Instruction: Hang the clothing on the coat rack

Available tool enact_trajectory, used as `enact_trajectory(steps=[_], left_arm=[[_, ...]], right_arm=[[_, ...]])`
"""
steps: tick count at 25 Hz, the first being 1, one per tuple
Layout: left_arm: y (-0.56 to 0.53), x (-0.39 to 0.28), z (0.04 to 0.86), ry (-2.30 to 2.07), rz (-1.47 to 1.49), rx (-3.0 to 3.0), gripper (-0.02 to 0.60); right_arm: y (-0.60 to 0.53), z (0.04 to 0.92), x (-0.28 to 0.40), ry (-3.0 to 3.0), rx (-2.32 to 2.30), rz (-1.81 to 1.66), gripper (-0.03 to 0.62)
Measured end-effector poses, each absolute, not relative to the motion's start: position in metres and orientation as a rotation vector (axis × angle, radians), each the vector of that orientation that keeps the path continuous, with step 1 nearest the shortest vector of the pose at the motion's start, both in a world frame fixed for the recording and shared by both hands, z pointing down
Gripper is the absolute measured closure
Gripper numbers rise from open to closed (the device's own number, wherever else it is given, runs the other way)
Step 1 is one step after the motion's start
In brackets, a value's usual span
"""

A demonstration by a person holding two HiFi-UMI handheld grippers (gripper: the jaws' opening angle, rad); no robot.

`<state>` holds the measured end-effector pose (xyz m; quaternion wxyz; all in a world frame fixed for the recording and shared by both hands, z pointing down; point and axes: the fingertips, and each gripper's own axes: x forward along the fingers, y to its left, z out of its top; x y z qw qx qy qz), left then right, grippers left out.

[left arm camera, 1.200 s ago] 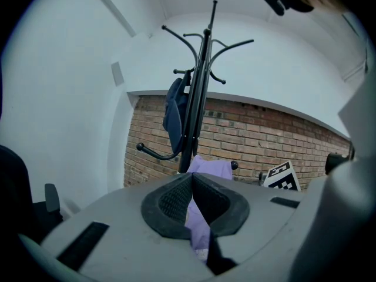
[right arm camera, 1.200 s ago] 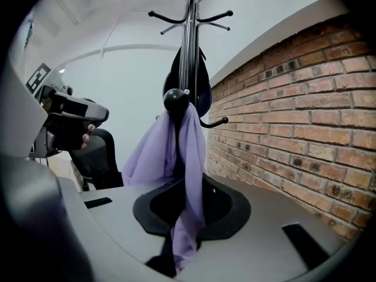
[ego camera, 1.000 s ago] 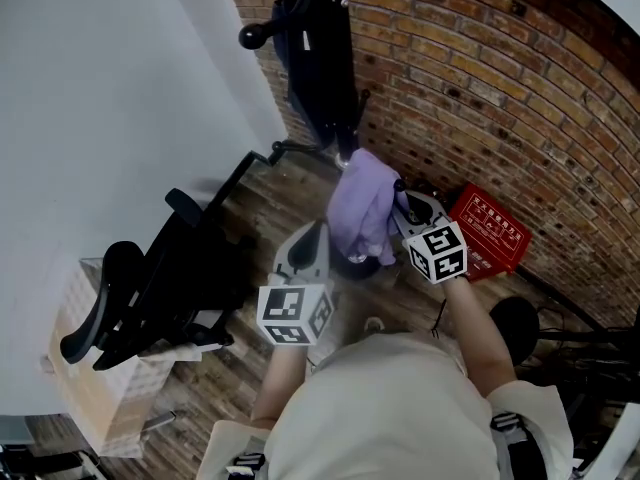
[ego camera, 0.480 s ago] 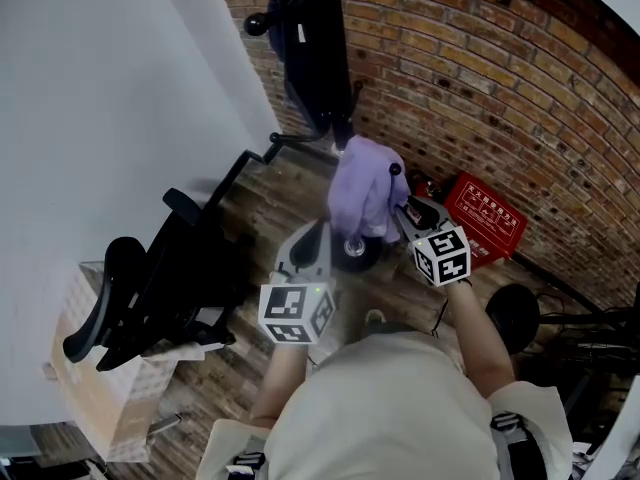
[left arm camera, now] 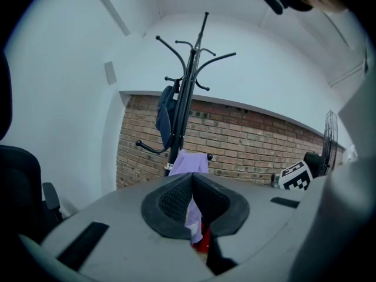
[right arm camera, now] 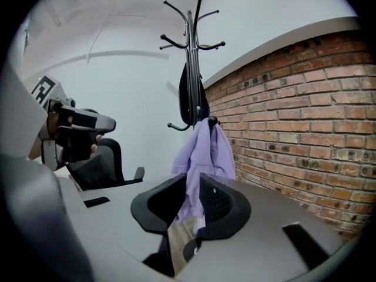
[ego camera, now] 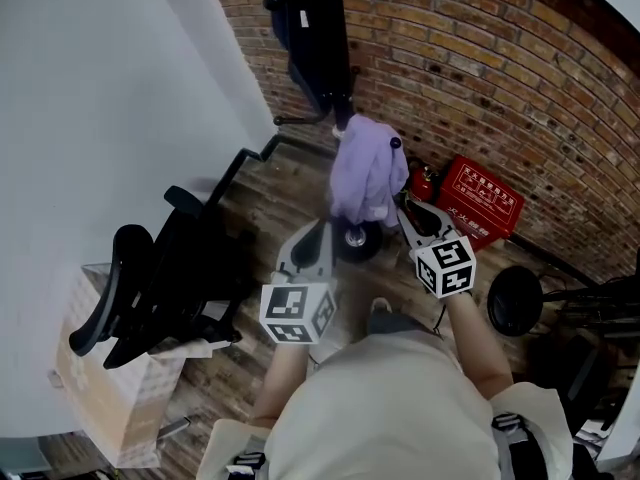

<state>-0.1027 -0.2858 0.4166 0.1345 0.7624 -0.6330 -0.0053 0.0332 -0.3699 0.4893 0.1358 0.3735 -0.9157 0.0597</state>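
Note:
A purple garment (ego camera: 362,173) hangs from a low ball-tipped hook (ego camera: 396,143) of the black coat rack (ego camera: 325,38). A dark blue garment (ego camera: 298,28) hangs higher on the same pole. My right gripper (ego camera: 402,206) sits just below and right of the purple cloth. Its jaws are closing with a gap still between them, and the cloth (right arm camera: 202,151) hangs just beyond the tips, not pinched. My left gripper (ego camera: 320,230) is lower left of the garment, its jaws shut on nothing. Past its tips (left arm camera: 191,178) I see the rack (left arm camera: 187,87) and the purple cloth (left arm camera: 188,162).
The rack's round base (ego camera: 355,240) stands on the wooden floor between my grippers. A black office chair (ego camera: 160,278) is at the left by the white wall. A red box (ego camera: 485,213) and a red extinguisher (ego camera: 420,180) lie against the brick wall (ego camera: 480,78).
My right gripper has drawn back down and to the right, away from the purple garment, which stays on the hook. The left gripper has barely moved.

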Motion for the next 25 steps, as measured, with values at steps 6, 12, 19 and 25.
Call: enact_trajectory(steps=[6,12,19,25], left_arm=[[-0.247,-0.103,0.421,-1.796,-0.003,2.231,0.578],[-0.206,-0.104,0.425,-1.780,0.004,2.239,0.578],[-0.162,-0.105,0.427,-1.782,0.000,2.235,0.578],[-0.130,-0.107,0.430,-1.787,0.017,2.234,0.578]], right_arm=[[-0.321,0.467,0.031,-2.667,1.141,0.137,0.569],[-0.269,0.451,0.029,-2.685,1.162,0.122,0.580],[-0.215,0.434,0.024,-2.726,1.135,0.072,0.580],[-0.176,0.426,0.017,-2.751,1.115,0.051,0.580]])
